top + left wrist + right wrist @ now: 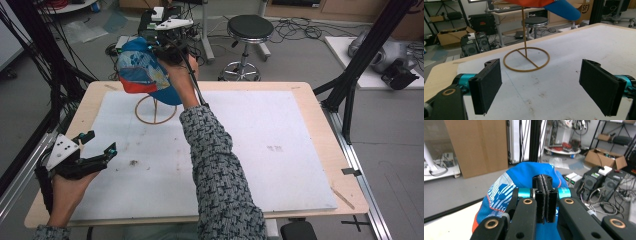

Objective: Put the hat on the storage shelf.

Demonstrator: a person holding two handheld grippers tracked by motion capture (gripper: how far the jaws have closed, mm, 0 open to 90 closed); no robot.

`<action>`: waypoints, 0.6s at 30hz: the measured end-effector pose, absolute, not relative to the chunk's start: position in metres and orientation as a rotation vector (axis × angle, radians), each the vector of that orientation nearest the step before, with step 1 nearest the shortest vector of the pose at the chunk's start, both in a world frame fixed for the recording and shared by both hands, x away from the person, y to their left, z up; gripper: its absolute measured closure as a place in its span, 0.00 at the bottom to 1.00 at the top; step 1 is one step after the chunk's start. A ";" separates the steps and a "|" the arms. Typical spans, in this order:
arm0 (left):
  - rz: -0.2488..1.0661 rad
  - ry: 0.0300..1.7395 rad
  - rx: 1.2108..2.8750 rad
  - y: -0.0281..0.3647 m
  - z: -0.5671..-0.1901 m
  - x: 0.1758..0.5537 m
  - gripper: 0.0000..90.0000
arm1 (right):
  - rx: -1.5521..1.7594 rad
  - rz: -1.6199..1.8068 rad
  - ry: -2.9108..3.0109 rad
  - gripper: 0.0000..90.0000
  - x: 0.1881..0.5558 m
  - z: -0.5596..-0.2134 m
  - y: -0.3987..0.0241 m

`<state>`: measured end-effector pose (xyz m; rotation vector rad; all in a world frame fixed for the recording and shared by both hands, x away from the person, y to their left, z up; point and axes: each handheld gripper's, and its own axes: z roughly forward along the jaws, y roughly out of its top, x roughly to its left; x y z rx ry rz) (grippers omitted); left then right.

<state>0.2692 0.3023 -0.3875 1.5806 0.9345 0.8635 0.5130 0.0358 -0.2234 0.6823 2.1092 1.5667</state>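
Observation:
A blue cap (142, 72) with a white pattern and an orange underside hangs over the far left of the table. My right gripper (162, 49) is shut on its fabric from above. In the right gripper view the jaws (545, 195) press together with the cap (501, 190) bulging beneath them. Right under the cap stands a thin wooden stand (155, 112), a ring base with an upright rod. The stand's rod (526, 58) runs up to the cap (564, 8); whether they touch I cannot tell. My left gripper (101, 141) rests open near the table's front left, aimed at the stand, its pads (487, 86) wide apart and empty.
A white mat (260, 150) covers most of the wooden table (320, 115). Beyond the far edge stand a black stool (249, 30) and floor electronics with cables (165, 20). Black frame posts (370, 50) rise at the right, and a rail runs along the left side.

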 end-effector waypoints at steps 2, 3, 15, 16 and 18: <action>0.864 0.935 1.583 0.303 -0.388 0.268 0.20 | 0.691 1.554 2.120 1.00 0.515 -0.227 0.040; 0.865 0.936 1.582 0.304 -0.388 0.268 0.20 | 0.692 1.546 2.125 1.00 0.516 -0.228 0.041; 0.864 0.939 1.584 0.305 -0.390 0.265 0.20 | 0.726 1.518 2.147 0.92 0.520 -0.235 0.047; 0.864 0.939 1.585 0.305 -0.390 0.265 0.20 | 0.729 1.514 2.147 0.89 0.521 -0.236 0.047; 0.863 0.939 1.586 0.305 -0.390 0.265 0.20 | 0.736 1.498 2.152 0.85 0.521 -0.237 0.047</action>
